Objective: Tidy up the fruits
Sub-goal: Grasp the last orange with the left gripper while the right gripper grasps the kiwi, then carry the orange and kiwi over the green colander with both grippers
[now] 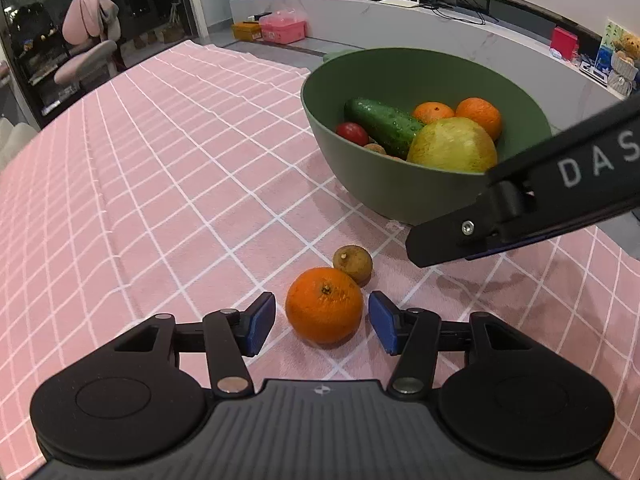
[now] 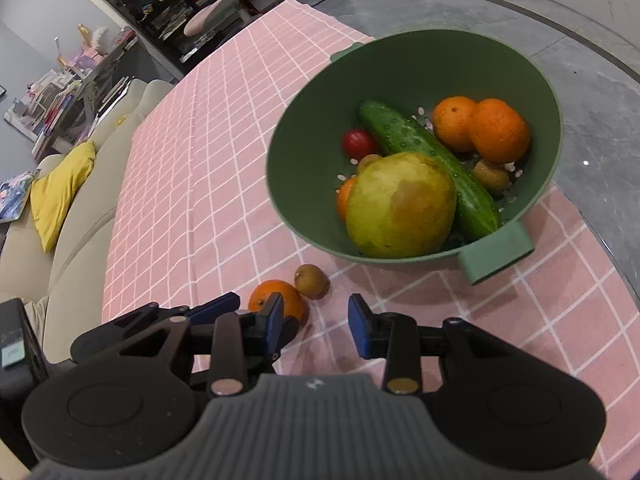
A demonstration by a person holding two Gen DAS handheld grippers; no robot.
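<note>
An orange (image 1: pixel 325 305) lies on the pink checked cloth between the blue pads of my left gripper (image 1: pixel 322 322). The gripper is open, with a thin gap on each side of the fruit. A small brown fruit (image 1: pixel 353 264) touches the orange's far side. Behind them stands a green bowl (image 1: pixel 400 56) holding a cucumber (image 1: pixel 384 126), a large yellow-green fruit (image 1: pixel 454 146), two oranges and a small tomato. My right gripper (image 2: pixel 314 320) hovers open over bare cloth just right of the orange (image 2: pixel 280 294) and near the brown fruit (image 2: pixel 311 280). One of its fingers (image 1: pixel 444 240) crosses the left wrist view.
The bowl (image 2: pixel 280 160) has a handle (image 2: pixel 496 256) facing me. The cloth (image 2: pixel 200 160) ends on a grey table top (image 2: pixel 600 120) at the right. A beige sofa with a yellow cushion (image 2: pixel 60 192) lies past the left edge.
</note>
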